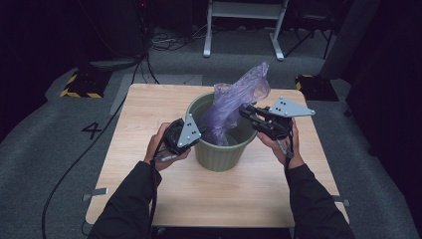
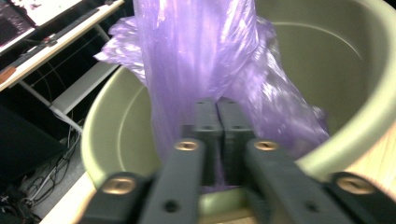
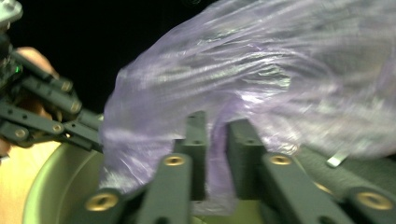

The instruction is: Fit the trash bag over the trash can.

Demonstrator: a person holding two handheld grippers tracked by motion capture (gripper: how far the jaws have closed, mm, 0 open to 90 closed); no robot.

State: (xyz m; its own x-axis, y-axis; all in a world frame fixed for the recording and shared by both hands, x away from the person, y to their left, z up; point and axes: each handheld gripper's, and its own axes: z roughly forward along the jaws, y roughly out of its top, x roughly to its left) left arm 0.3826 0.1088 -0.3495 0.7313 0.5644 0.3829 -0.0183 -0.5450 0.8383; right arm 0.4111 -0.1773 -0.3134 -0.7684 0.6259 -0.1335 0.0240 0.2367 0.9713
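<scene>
Purple plastic bag (image 1: 238, 102), thin and see-through, stands half in and half out of a green bin (image 1: 221, 154) at the middle of the wooden table (image 1: 149, 189). Lower part of the bag hangs down inside the bin; upper part sticks up above the rim and leans toward the far right, crumpled at the top.

Left hand-held gripper (image 1: 191, 130) sits at the bin's near-left rim, held by the person's left hand (image 1: 160, 147). In the left gripper view its jaws are pressed together with a fold of the purple plastic bag (image 2: 201, 60) pinched between them, bin wall (image 2: 355, 60) curving behind. So clenched on the bag.

Right hand-held gripper (image 1: 245, 110) comes in from the right side of the bin, above the rim, held by the right hand (image 1: 283, 144). In the right gripper view a strip of the purple plastic bag (image 3: 261, 79) runs down between the jaws, which stand close on either side of it; film is caught in there, so grasping the bag too. Picture is blurred, can't tell how tight. Left hand-held gripper (image 3: 100, 135) shows at that view's left edge, touching the bag, green bin (image 3: 60, 186) below.

Both grippers hold the same bag from opposite sides, near each other across the bin mouth. Dark sleeves come in from the near edge. Grey carpet floor (image 1: 45, 129) around the table, cables trailing.
</scene>
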